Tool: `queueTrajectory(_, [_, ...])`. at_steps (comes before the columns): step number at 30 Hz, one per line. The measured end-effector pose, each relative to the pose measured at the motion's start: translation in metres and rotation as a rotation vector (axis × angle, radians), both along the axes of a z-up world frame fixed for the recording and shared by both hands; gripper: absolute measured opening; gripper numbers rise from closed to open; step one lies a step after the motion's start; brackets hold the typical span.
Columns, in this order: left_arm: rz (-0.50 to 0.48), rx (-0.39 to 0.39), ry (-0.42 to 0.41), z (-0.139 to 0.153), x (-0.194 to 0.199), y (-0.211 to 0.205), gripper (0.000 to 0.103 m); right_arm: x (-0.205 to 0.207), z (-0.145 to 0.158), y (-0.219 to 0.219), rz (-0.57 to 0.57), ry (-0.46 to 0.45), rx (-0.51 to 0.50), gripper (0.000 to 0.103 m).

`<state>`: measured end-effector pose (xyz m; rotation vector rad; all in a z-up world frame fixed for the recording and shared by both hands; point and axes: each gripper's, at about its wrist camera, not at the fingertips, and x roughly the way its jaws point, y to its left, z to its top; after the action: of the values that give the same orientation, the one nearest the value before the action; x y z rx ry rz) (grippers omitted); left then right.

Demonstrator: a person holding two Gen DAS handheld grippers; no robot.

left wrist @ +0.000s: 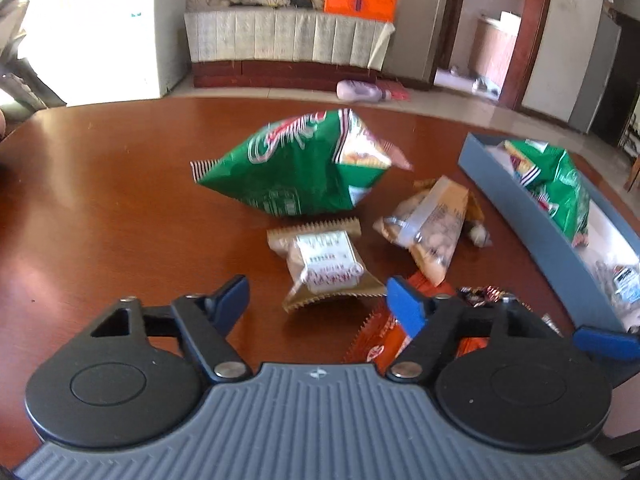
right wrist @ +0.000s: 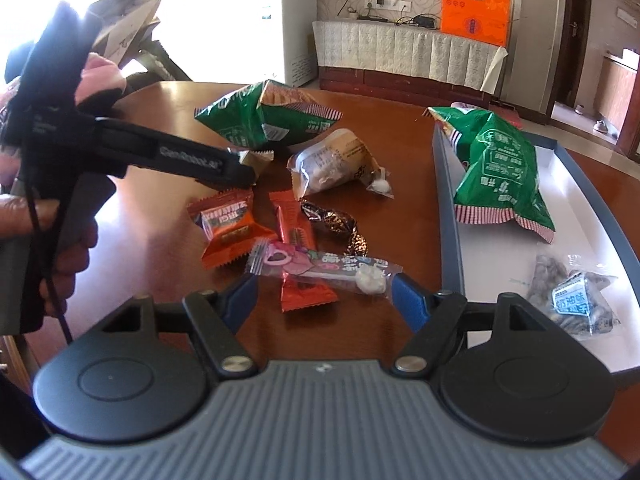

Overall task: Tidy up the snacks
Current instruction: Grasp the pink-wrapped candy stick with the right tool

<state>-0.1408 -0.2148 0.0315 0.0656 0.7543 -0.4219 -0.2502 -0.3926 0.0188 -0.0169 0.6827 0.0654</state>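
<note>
My left gripper [left wrist: 319, 300] stands open low over the brown table, with a gold snack packet [left wrist: 324, 272] lying between its blue fingertips, which stand apart from it. In the right wrist view the left gripper's fingers [right wrist: 236, 174] hover at that gold packet [right wrist: 256, 160]. My right gripper [right wrist: 326, 296] is open too, and a clear pink-printed candy pack [right wrist: 320, 270] lies across the gap just ahead of its tips. A green chip bag [left wrist: 304, 168] and a nut pouch [left wrist: 428, 224] lie further out.
A blue box with a white floor [right wrist: 448, 208] stands at the right and holds a second green bag [right wrist: 500, 176] and a seed packet [right wrist: 572, 300]. Orange packets [right wrist: 228, 228] and a dark foil candy [right wrist: 336, 224] lie mid-table. A hand [right wrist: 60, 248] holds the left gripper.
</note>
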Motion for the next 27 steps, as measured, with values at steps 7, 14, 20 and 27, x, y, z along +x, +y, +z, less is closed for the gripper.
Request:
queueTrajectory(7, [0.057, -0.039, 0.033, -0.007, 0.012, 0.006, 0.063, 0.002, 0.008, -0.007, -0.023, -0.043, 0.025, 0.076])
queueTrajectory(14, [0.042, 0.006, 0.014, -0.01, 0.01, -0.004, 0.062, -0.003, 0.01, -0.004, 0.016, -0.034, -0.191, 0.065])
queueTrajectory(20, [0.03, 0.002, 0.017, -0.013, 0.01, -0.008, 0.063, -0.005, 0.002, 0.006, 0.088, -0.014, -0.317, 0.051])
queueTrajectory(27, [0.031, 0.005, 0.015, -0.014, 0.01, -0.011, 0.063, 0.014, -0.001, 0.011, 0.134, -0.006, -0.291, 0.049])
